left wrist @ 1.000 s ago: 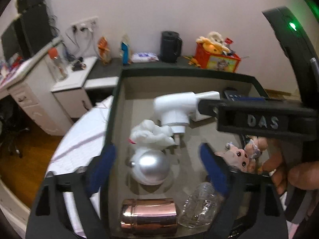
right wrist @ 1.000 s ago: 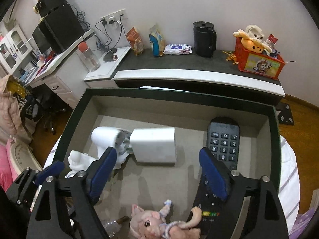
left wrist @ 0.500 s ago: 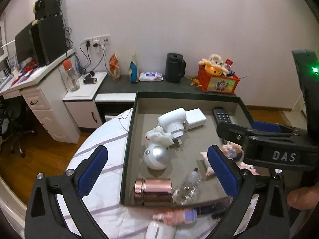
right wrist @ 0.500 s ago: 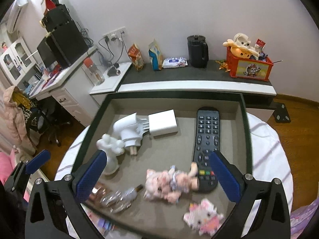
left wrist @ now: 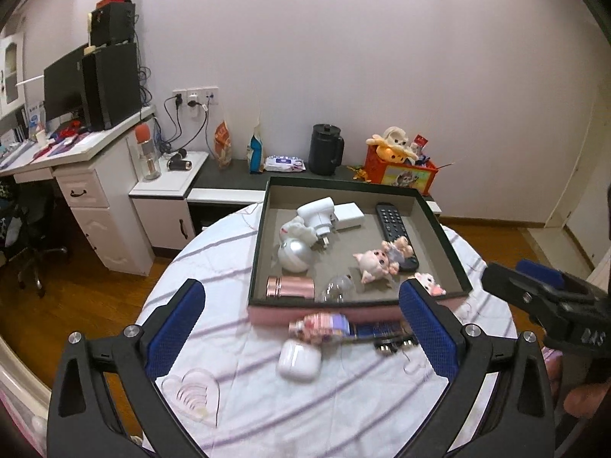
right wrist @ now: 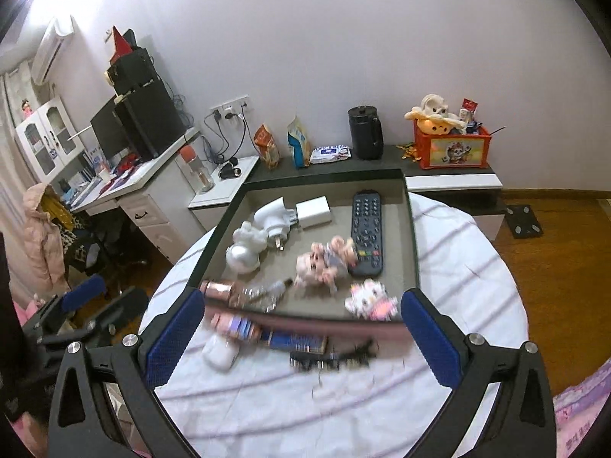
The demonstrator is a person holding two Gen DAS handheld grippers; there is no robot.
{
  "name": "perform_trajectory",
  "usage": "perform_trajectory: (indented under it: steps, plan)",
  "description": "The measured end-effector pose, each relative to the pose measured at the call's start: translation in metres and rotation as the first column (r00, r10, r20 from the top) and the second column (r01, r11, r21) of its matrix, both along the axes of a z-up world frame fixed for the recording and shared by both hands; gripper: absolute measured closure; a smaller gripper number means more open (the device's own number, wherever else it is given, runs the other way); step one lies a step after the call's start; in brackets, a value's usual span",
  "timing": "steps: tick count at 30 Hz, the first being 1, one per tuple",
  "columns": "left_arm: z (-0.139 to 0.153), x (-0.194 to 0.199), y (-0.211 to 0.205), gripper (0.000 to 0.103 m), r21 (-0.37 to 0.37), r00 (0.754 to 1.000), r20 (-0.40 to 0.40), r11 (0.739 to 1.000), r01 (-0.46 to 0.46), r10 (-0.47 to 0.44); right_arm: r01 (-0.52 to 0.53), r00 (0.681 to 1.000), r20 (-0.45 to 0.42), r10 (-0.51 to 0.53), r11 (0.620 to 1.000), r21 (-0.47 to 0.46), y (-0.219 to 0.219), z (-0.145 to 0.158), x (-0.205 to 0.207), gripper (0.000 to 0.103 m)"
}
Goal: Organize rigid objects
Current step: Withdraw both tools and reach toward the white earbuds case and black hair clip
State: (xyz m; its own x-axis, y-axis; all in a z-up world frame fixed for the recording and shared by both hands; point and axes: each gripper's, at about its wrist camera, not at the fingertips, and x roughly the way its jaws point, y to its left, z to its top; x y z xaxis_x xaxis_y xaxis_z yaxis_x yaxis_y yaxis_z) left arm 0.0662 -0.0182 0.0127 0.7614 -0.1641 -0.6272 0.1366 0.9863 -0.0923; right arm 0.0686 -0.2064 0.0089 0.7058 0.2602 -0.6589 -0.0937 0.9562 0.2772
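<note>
Left hand-held gripper (left wrist: 301, 328): fingers spread wide, holding nothing, above the table (left wrist: 214, 263). Right hand-held gripper (right wrist: 301, 328): likewise wide apart, nothing held.

Tray (left wrist: 256, 252) at 12 o'clock on the table holds:
- remote control (left wrist: 393, 225), 1 o'clock
- white plug (left wrist: 317, 213), 11 o'clock
- silver ball (left wrist: 294, 255), 9 o'clock
- pink metal cylinder (left wrist: 290, 287), 7 o'clock
- pig figurine (left wrist: 376, 263), centre

White earbud case (left wrist: 299, 358): on the table, just outside the tray's near wall.

Room evenly lit, soft pinkish cast. Heavy fisheye bending, dark corners. Motion blur smears box (right wrist: 305, 324) front edge in my right view.
</note>
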Motion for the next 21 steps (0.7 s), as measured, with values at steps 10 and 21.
perform_trajectory:
  steps: [10, 21]
  plan:
    - [0.003, -0.048, 0.016, 0.000, -0.045, 0.999, 0.010, 0.998, -0.033, 0.034, 0.017, 0.999, 0.049, -0.016, 1.000, -0.010, 0.003, 0.002, -0.073, 0.000]
    - [-0.026, -0.075, 0.035, 0.000, -0.067, 0.996, -0.042, 0.995, -0.077, 0.074, 0.022, 1.000, -0.001, -0.022, 1.000, -0.013, 0.004, -0.026, -0.101, 0.000]
